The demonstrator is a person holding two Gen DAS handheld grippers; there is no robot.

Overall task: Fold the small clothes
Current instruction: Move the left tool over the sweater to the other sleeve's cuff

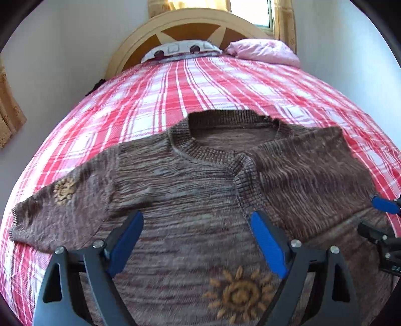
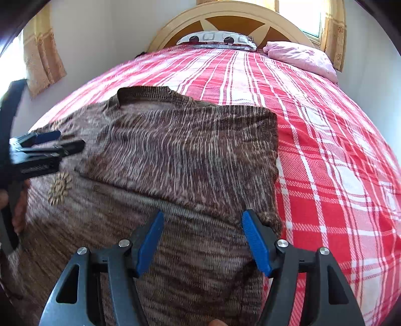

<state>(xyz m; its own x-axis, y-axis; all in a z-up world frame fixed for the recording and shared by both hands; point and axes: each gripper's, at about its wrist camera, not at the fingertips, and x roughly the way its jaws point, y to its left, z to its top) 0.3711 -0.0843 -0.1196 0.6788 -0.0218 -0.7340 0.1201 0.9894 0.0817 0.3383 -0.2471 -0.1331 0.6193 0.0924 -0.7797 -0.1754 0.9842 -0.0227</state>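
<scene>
A brown knit sweater (image 1: 190, 180) with sun motifs lies flat, neckline away from me, on the red-and-white plaid bedcover (image 1: 155, 95). Its left sleeve (image 1: 57, 213) is spread out sideways. The other sleeve (image 2: 190, 150) is folded across the chest. My left gripper (image 1: 196, 218) hovers open over the sweater's middle with no cloth pinched between its blue pads. My right gripper (image 2: 203, 218) is open too, above the folded sleeve's lower edge near the sweater's right side. Each gripper shows at the edge of the other's view: the right gripper (image 1: 376, 218) and the left gripper (image 2: 70, 140).
A patterned pillow (image 1: 180, 50) and a pink pillow (image 1: 263, 51) lie by the arched wooden headboard (image 1: 190, 25). Bare plaid cover (image 2: 325, 150) extends right of the sweater. Walls flank the bed, with a curtained window (image 2: 310, 17) behind. A person's hand (image 2: 17, 213) holds the left gripper.
</scene>
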